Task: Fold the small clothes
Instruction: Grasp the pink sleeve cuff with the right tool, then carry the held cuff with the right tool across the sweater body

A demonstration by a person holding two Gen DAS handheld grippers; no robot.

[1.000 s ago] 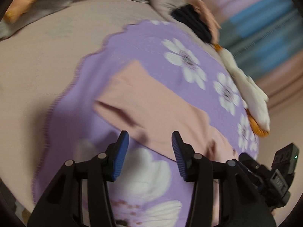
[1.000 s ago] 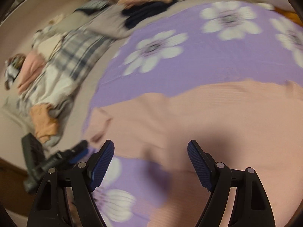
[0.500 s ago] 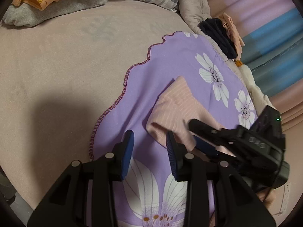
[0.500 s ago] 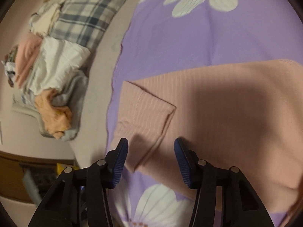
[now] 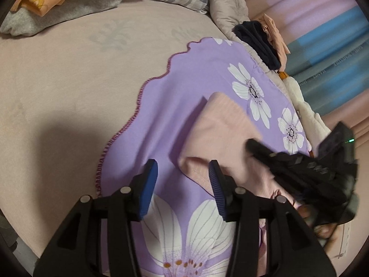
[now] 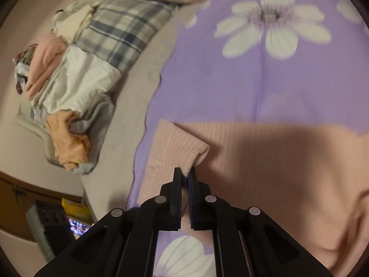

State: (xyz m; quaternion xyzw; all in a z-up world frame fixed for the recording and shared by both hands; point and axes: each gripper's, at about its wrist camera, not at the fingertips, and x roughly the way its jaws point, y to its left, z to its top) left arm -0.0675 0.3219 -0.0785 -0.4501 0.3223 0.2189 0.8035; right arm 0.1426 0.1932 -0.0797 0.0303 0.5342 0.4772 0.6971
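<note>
Garment (image 6: pixel 265 161) on floral blanket (image 6: pixel 207 80); blanket on bed (image 5: pixel 69 80); clothes pile (image 6: pixel 69 92) left of blanket

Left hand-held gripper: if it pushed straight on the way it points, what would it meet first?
Probably the purple flowered blanket just ahead of the open left hand-held gripper; the pink ribbed garment edge lies slightly to the right of that line, though depth is unclear.

Right tongs (image 6: pixel 185 173) just pinched closed, left tongs (image 5: pixel 183 173) parted
</note>
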